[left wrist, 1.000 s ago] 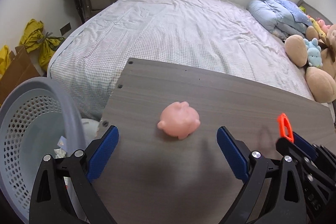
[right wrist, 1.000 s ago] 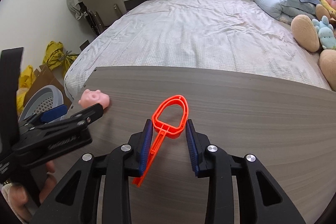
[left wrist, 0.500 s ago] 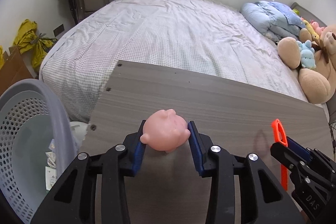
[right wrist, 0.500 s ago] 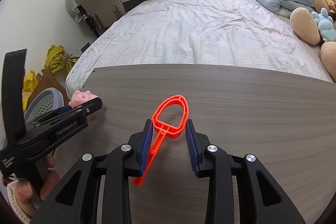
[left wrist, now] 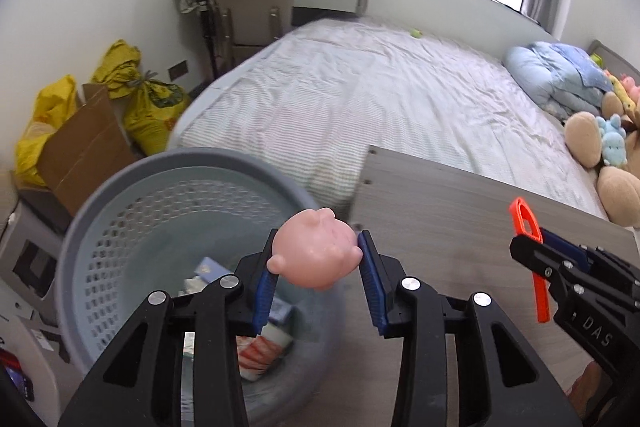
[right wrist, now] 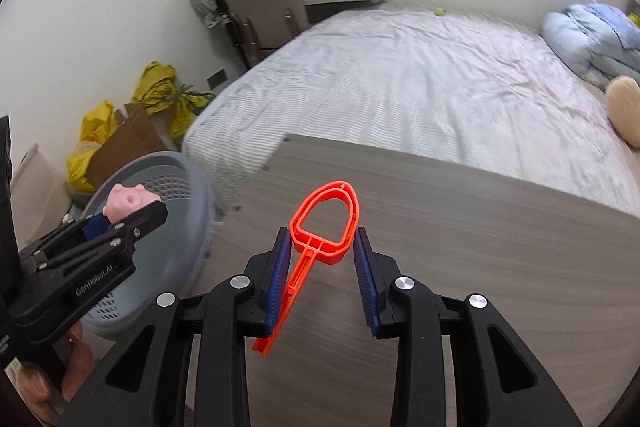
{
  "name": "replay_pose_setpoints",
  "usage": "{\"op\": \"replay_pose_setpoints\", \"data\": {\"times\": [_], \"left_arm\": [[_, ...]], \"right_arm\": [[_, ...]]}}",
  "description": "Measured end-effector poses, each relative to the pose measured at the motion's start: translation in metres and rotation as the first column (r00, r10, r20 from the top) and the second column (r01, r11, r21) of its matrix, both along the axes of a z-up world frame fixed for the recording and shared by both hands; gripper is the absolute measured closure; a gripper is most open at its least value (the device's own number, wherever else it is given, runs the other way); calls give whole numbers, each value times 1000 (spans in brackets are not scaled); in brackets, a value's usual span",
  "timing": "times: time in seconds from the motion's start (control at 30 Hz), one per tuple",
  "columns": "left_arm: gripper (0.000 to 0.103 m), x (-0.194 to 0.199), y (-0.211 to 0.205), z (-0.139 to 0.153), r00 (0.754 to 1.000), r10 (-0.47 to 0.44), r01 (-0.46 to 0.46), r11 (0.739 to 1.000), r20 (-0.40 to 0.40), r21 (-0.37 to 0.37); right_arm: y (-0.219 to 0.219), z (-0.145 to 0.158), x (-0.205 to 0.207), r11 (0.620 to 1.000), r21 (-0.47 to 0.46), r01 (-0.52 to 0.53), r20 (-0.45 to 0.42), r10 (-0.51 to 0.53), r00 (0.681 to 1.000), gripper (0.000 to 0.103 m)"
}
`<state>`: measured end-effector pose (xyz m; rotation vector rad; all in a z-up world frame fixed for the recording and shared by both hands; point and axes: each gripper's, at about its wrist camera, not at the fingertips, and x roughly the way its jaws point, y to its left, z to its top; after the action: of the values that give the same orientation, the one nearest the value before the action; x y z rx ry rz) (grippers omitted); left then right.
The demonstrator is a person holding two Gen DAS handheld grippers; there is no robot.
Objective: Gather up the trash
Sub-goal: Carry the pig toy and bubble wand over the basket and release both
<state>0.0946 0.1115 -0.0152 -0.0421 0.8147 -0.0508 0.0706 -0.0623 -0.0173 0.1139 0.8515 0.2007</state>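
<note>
Pink toy: a soft pink pig-shaped toy (left wrist: 316,255) sat clamped between our left claw's blue pads, held in the air over the near rim of the basket.
Left claw: our left claw (left wrist: 318,267) was closed partway on the pig, both pads pressing its sides (the right wrist view showed the same grip from the side (right wrist: 120,219)).
Basket: a grey perforated basket (left wrist: 120,195) stood on the floor just beside the tabletop's left end, with papers and wrappers (left wrist: 260,347) at its bottom.
Orange piece: a flat orange plastic loop with a long stem (right wrist: 326,223) was pinched at the loop's base, the stem slanting down past the left pad.
Right claw: our right claw (right wrist: 322,247) was narrowly closed on that piece, above the tabletop.
Tabletop: the grey wood-grain tabletop (right wrist: 480,247) lay bare beneath it.
Behind: a bed (left wrist: 380,99) with a striped sheet.
</note>
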Motion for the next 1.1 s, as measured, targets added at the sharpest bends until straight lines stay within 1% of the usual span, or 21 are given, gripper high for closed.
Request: {"op": "replay_pose_setpoints", "data": {"times": [0.13, 0.2, 0.33, 0.5, 0.63, 0.7, 0.73, 0.77, 0.83, 1.0, 1.1], "left_arm": [[65, -7, 36, 1, 998, 58, -58, 997, 5, 55], [65, -8, 52, -1, 997, 83, -83, 994, -2, 68], [65, -8, 88, -8, 989, 145, -143, 987, -24, 69], [65, -9, 115, -17, 981, 186, -182, 981, -51, 60], [62, -11, 127, -21, 976, 209, -207, 977, -67, 46], [52, -11, 131, -21, 973, 219, -217, 975, -69, 43], [43, -12, 133, -20, 972, 227, -224, 974, -64, 42], [40, -13, 134, -19, 971, 231, -228, 973, -59, 40], [39, -13, 136, -17, 970, 234, -232, 972, -57, 39], [37, -15, 139, -14, 967, 249, -247, 968, -59, 43], [32, -17, 140, -13, 965, 255, -253, 966, -56, 42]], "right_arm": [[47, 10, 11, 995, -8, -102, 23, 102, 994, 72], [71, 10, 16, 987, -7, -160, 24, 160, 987, 72], [110, 5, 28, 969, 0, -247, 8, 247, 969, 72], [148, -7, 36, 946, 1, -324, -28, 324, 946, 72], [164, -13, 39, 940, 3, -341, -40, 341, 939, 72], [168, -13, 39, 940, -1, -341, -36, 341, 940, 72], [169, -12, 38, 941, -6, -339, -33, 339, 940, 67], [169, -12, 37, 941, -9, -338, -29, 338, 941, 59], [171, -10, 35, 944, -21, -329, -16, 329, 944, 55], [171, -10, 33, 947, -27, -319, -18, 319, 948, 55], [171, -10, 30, 949, -29, -313, -21, 312, 950, 55]]}}
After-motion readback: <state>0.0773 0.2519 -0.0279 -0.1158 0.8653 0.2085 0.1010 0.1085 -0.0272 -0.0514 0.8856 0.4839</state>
